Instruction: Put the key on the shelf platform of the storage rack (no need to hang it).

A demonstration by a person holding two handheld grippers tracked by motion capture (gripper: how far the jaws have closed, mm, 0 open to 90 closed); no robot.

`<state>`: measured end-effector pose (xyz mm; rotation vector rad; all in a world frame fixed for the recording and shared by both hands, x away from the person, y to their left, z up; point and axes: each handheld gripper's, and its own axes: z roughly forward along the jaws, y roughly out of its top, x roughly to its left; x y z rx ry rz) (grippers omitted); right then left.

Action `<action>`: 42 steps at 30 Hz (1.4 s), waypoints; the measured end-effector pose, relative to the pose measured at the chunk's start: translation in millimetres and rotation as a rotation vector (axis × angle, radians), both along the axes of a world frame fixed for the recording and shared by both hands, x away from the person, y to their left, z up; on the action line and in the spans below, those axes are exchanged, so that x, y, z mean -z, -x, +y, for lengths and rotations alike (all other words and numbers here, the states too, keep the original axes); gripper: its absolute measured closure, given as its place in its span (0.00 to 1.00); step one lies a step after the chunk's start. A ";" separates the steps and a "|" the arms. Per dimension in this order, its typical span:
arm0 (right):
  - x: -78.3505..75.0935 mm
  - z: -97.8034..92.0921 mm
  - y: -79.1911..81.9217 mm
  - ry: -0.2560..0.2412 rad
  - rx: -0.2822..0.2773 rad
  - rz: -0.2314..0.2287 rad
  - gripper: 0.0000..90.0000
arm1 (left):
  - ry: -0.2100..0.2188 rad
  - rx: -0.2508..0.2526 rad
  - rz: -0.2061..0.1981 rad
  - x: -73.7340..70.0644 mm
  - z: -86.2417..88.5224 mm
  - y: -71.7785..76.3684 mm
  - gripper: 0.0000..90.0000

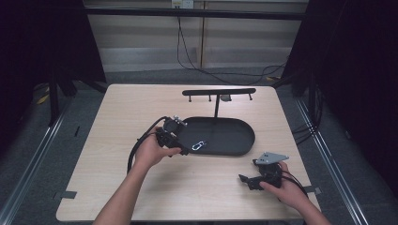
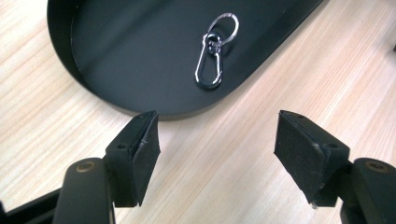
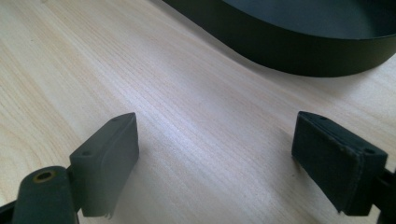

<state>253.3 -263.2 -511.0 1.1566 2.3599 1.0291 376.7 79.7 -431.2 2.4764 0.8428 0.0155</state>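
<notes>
A silver carabiner with a key ring (image 2: 211,58) lies flat in the black oval tray (image 2: 121,56), near its front left part (image 1: 200,145). My left gripper (image 2: 217,149) hovers over the wood just short of the tray's rim, jaws wide apart and empty, with the carabiner ahead of them. In the high view the left gripper (image 1: 187,149) sits at the tray's (image 1: 239,145) left front edge. My right gripper (image 3: 215,158) is open and empty low over bare table, the tray's wall (image 3: 289,51) farther off. It rests near the table's front right (image 1: 244,180).
A black T-shaped hanger rack (image 1: 218,92) with small pegs stands behind the tray. The wooden table (image 1: 117,154) has bare room at the left and front. Cables run along the floor beyond the far edge.
</notes>
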 end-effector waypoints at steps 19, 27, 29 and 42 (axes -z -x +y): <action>0.0 0.0 0.0 0.001 0.000 0.000 0.16 | 0.013 -0.018 -0.006 11.6 29.6 14.0 0.33; 0.0 0.0 0.0 0.001 0.000 0.000 0.16 | 0.001 -0.020 -0.013 16.1 40.0 19.4 0.33; -0.1 0.0 0.1 0.002 0.002 0.000 0.16 | 0.002 -0.015 -0.014 17.9 41.9 20.1 0.33; 0.0 0.0 0.0 0.000 0.000 0.000 0.16 | -0.002 -0.025 0.002 30.8 55.1 28.3 0.32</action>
